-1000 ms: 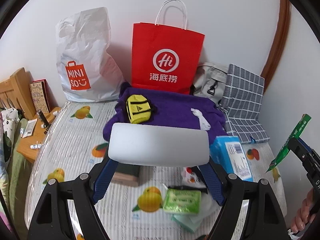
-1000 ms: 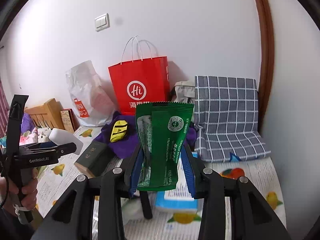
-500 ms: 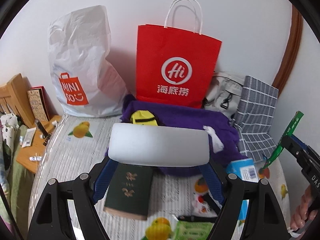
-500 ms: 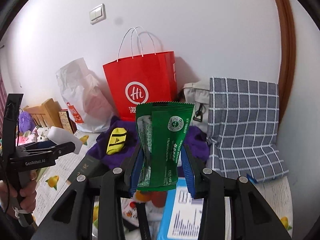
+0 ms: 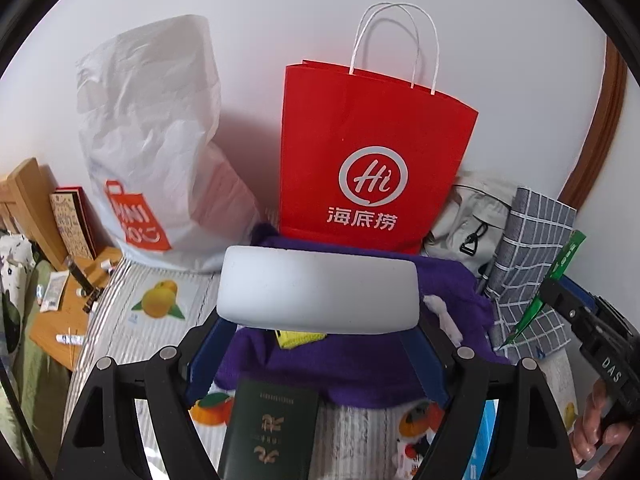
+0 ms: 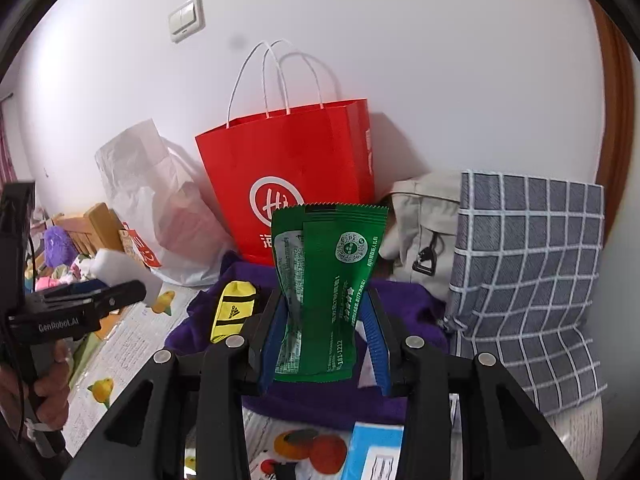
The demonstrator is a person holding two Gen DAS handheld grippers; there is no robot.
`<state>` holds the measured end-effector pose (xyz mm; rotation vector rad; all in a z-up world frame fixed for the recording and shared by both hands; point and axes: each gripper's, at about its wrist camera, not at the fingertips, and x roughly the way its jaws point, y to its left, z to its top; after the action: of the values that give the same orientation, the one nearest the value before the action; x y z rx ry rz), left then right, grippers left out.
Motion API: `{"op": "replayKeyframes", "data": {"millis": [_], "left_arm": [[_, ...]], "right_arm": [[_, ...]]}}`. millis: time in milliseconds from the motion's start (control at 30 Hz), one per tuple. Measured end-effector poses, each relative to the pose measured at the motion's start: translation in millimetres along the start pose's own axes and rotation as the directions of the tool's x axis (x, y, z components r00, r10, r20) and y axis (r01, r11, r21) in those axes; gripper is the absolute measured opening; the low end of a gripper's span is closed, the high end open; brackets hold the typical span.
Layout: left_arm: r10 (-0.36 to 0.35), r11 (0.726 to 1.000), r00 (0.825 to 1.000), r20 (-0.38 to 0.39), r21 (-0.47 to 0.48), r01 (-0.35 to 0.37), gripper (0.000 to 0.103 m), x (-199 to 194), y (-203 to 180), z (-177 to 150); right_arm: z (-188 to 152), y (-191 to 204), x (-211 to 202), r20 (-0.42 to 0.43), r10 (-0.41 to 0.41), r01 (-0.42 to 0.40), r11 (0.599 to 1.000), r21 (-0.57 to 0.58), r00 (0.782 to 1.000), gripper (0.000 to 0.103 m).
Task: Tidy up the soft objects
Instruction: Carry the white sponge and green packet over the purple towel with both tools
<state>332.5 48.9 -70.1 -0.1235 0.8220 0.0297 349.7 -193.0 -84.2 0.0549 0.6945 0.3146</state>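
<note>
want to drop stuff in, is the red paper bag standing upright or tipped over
Upright: the red paper bag stands against the wall, handles up, mouth facing upward.

Both grippers, the left gripper (image 5: 318, 344) and the right gripper (image 6: 326, 344), are built from black arms with silver screws and ribbed blue fingers (image 6: 376, 340).

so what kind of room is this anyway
Most likely a bedroom at home. The things lie on a bed with a fruit-print sheet, a grey checked pillow leans on the white wall, and a wooden bedside stand holding small toiletries sits beside the mattress.
</note>
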Motion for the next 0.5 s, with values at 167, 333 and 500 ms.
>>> {"op": "replayKeyframes", "data": {"millis": [167, 333, 500], "left_arm": [[-0.009, 1.0, 0.999, -0.046, -0.001, 0.009, 0.081, 32, -2, 3], [-0.016, 1.0, 0.996, -0.092, -0.011, 0.015, 0.081, 62, -2, 6], [-0.065, 0.998, 0.981, -0.184, -0.039, 0.059, 0.08, 94, 2, -1]], "right_arm": [[-9, -2, 33, -0.068, -0.018, 0.014, 0.999, -0.047, 0.998, 0.038], [-17, -9, 64, -0.139, -0.063, 0.054, 0.996, -0.064, 0.988, 0.038], [-31, -20, 91, -0.23, -0.064, 0.054, 0.997, -0.05, 0.971, 0.038]]}}
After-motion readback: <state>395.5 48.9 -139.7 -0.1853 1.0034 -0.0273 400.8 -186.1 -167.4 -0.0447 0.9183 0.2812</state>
